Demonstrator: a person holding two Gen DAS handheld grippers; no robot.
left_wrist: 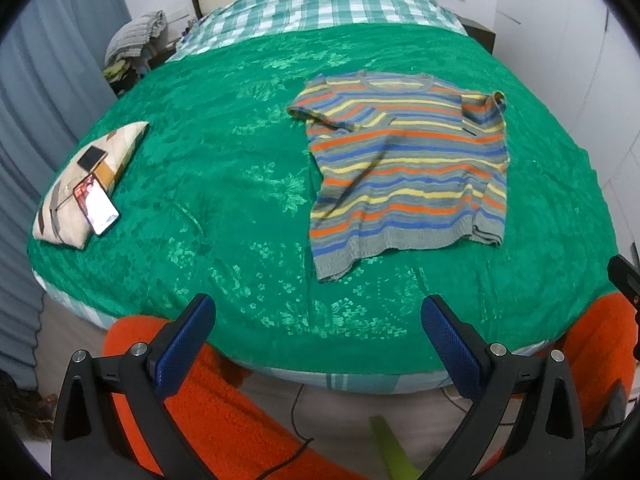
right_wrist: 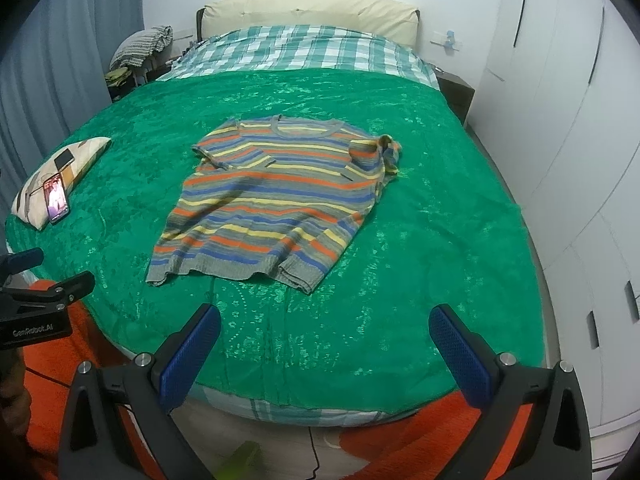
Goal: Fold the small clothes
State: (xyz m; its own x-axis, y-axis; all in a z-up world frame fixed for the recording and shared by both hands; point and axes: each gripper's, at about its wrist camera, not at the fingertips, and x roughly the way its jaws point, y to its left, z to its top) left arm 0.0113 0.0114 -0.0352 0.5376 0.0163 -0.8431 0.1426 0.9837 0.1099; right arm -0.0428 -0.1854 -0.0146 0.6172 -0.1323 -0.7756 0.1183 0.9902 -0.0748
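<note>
Striped shirt (right_wrist: 276, 196) spread flat on a green bedspread (right_wrist: 420, 240).

The right hand-held gripper (right_wrist: 325, 344) hovers near the bed's foot, blue pads wide apart, holding nothing. At far left, a phone (right_wrist: 57, 199) leans on a patterned pillow (right_wrist: 60, 178), beside the left hand-held gripper (right_wrist: 52, 276).
</note>
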